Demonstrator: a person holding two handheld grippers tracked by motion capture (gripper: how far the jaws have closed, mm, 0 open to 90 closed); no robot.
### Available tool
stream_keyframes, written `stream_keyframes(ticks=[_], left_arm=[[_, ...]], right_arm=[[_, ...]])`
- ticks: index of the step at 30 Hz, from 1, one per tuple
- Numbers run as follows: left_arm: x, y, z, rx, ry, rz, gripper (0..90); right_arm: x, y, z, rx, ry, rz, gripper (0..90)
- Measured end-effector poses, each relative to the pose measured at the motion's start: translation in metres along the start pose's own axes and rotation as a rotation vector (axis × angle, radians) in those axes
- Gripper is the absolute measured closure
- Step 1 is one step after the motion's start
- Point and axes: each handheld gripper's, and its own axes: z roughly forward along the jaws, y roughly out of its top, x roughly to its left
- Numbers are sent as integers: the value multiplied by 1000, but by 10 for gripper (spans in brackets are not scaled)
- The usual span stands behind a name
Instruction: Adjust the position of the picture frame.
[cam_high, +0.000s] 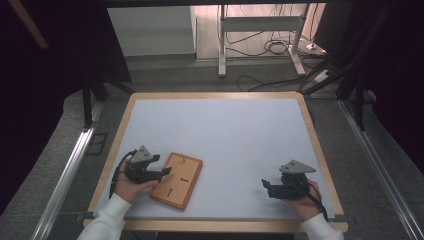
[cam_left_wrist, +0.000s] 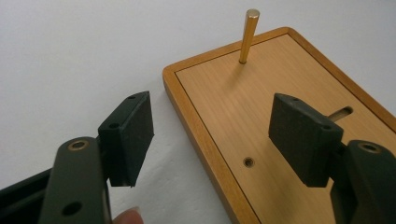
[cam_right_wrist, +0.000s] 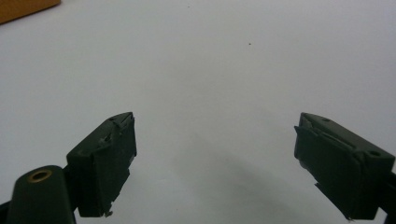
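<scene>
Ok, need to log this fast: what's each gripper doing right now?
Left gripper: open, holding nothing, jaws astride the edge of the wooden board.
Right gripper: open, empty, over bare table.

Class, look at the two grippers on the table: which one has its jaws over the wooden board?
The left gripper: its open jaws straddle the wooden board's near edge. The right gripper rests apart, open over bare table.

Lab: floor cables (cam_high: 260, 47), metal frame (cam_high: 222, 40)
</scene>
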Motion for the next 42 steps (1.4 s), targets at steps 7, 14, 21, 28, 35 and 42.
stream_keyframes(ticks=[7, 14, 21, 28, 35, 42], left_arm=[[-2, 2, 1, -1, -7, 10, 302], [-2, 1, 1, -5, -12, 12, 303], [-3, 1, 3, 5, -16, 22, 303], [-4, 2, 2, -3, -18, 21, 302], [-3, 2, 2, -2, -19, 22, 301], [-2, 2, -1, -14, -8, 14, 301]], right_arm=[[3, -3, 1, 5, 15, -9, 138], [11, -3, 4, 10, 32, -43, 138], [13, -4, 7, 16, 56, -55, 140], [13, -3, 5, 5, 52, -56, 140], [13, -4, 6, 9, 55, -51, 139], [22, 3, 9, -5, 81, -55, 161]])
